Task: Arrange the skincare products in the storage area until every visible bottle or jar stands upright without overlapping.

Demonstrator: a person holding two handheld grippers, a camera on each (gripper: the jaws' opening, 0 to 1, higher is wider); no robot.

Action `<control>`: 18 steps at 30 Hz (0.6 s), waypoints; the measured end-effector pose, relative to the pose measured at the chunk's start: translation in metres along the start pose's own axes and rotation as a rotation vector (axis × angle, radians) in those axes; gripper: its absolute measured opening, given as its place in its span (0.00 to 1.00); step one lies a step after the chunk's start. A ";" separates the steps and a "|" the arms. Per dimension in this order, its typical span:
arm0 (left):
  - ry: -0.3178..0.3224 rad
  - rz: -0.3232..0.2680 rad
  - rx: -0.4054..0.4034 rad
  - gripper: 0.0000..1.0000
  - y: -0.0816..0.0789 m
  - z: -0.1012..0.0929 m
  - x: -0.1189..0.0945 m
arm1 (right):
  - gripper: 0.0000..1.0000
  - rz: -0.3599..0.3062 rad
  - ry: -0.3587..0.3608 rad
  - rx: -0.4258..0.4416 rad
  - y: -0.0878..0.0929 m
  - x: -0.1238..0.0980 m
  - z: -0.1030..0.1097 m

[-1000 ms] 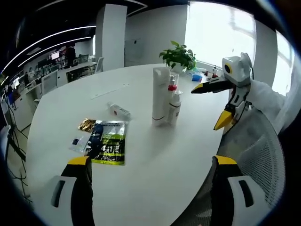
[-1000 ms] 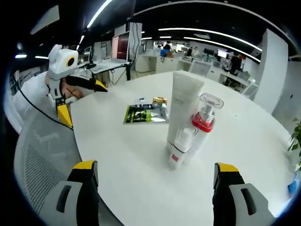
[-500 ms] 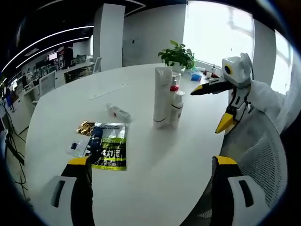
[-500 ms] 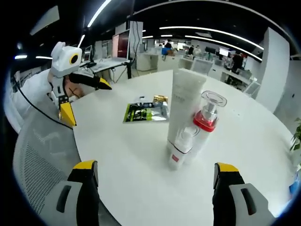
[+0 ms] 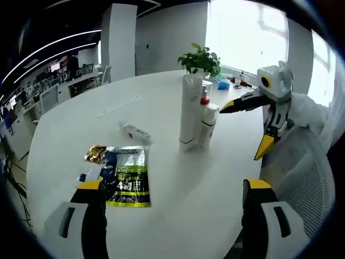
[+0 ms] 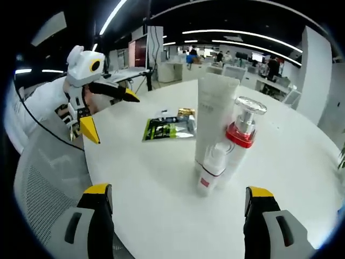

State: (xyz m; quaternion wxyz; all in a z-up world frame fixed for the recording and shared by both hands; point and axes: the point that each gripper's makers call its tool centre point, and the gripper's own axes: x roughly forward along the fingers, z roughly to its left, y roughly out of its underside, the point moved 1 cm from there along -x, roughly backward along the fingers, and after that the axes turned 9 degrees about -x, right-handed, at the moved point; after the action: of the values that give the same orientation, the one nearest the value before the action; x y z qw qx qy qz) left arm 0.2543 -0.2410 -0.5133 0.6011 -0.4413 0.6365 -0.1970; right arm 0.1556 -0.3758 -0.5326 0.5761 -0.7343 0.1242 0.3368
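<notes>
The three upright products form a tight cluster: the tall white tube [image 6: 214, 116], the red-collared pump bottle [image 6: 241, 141] and the small white bottle [image 6: 211, 171] stand just beside one another, centre-right in the right gripper view and upper centre in the left gripper view. One small bottle [image 5: 135, 131] lies on its side at centre-left of the left gripper view, well apart from the cluster.

Compared with a second ago, both cameras have closed in slightly on the cluster; the products themselves have not shifted. Judgement: the fallen bottle still requires standing up.

The left gripper [image 5: 172, 216] is spread wide and holds nothing. The right gripper [image 6: 175, 216] is likewise spread and empty.

The green sachet [image 5: 128, 171] and a gold packet [image 5: 97, 153] lie flat on the white round table [image 5: 183, 194]. A potted plant [image 5: 201, 59] stands at the far edge. Beyond is an open office with ceiling light strips.
</notes>
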 end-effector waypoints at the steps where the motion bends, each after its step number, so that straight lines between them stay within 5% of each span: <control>1: 0.002 0.003 0.000 0.99 -0.001 0.001 0.002 | 1.00 0.002 -0.005 0.005 0.001 0.001 0.000; 18: -0.020 -0.006 -0.002 0.93 -0.031 0.022 0.037 | 1.00 -0.020 -0.024 0.061 0.005 0.012 -0.002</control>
State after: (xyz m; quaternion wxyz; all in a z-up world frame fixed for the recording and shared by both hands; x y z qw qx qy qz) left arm 0.2890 -0.2809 -0.5159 0.6065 -0.4458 0.6291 -0.1940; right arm 0.1623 -0.3767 -0.5433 0.6030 -0.7136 0.1200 0.3358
